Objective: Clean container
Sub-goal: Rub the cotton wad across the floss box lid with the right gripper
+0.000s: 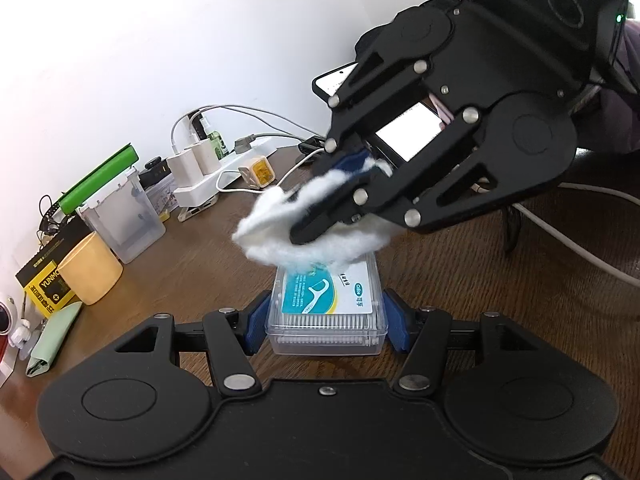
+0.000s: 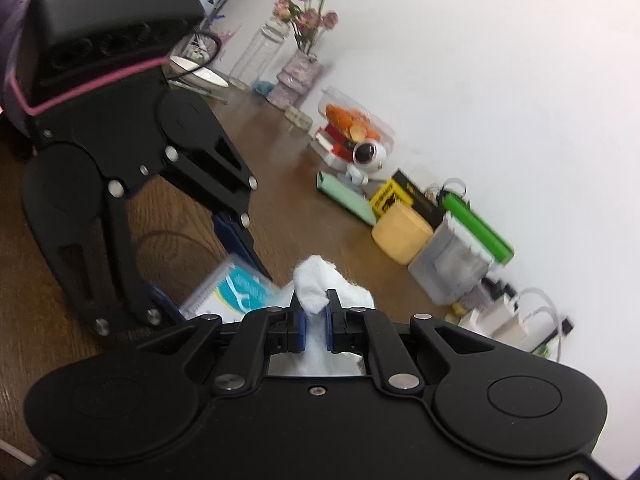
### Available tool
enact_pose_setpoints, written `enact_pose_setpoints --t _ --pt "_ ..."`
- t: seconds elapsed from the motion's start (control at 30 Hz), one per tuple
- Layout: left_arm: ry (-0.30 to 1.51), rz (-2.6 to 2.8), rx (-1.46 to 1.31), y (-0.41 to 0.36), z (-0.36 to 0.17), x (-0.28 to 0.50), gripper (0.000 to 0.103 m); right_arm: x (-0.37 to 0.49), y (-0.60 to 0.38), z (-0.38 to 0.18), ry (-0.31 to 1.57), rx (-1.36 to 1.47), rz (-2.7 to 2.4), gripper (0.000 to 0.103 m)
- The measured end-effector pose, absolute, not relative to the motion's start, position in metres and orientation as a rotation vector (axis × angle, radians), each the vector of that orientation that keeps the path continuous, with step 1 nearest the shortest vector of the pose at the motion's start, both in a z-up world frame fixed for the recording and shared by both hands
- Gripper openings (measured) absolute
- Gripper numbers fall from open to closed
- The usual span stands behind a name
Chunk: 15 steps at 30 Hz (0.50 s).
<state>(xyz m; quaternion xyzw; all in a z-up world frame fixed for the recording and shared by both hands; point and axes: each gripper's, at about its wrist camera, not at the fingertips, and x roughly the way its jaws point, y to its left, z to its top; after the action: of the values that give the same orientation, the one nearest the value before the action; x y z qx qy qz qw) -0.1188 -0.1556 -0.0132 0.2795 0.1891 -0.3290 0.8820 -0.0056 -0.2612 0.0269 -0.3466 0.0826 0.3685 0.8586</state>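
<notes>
A clear plastic floss-pick box (image 1: pixel 326 312) with a blue-and-white label lies on the wooden table (image 1: pixel 460 280). My left gripper (image 1: pixel 326 320) is shut on the box, blue pads on both its sides. My right gripper (image 1: pixel 320 216) is shut on a white cotton wad (image 1: pixel 280 228) and holds it against the far end of the box lid. In the right wrist view the wad (image 2: pixel 316 284) sits pinched in my right gripper (image 2: pixel 316 320). The box (image 2: pixel 236 288) shows below-left, held by my left gripper (image 2: pixel 208 276).
Along the wall stand a yellow cup (image 1: pixel 90 270), a clear bin (image 1: pixel 124 220), a green-topped box (image 1: pixel 100 180), a power strip with chargers (image 1: pixel 204 172) and cables. A phone (image 1: pixel 404 128) lies behind my right gripper. A flower vase (image 2: pixel 300 68) and a small camera (image 2: pixel 368 156) stand further along.
</notes>
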Motion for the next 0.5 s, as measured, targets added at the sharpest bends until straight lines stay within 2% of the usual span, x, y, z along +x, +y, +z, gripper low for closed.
enact_pose_setpoints --t 0.27,0.5 --pt "0.389 -0.682 0.591 -0.157 -0.013 -0.122 0.057 -0.032 -0.254 0.041 0.108 -0.622 0.806 0.009" --pt "0.374 -0.673 0.611 -0.159 -0.014 -0.128 0.057 -0.020 -0.250 0.033 0.225 -0.576 0.762 0.009"
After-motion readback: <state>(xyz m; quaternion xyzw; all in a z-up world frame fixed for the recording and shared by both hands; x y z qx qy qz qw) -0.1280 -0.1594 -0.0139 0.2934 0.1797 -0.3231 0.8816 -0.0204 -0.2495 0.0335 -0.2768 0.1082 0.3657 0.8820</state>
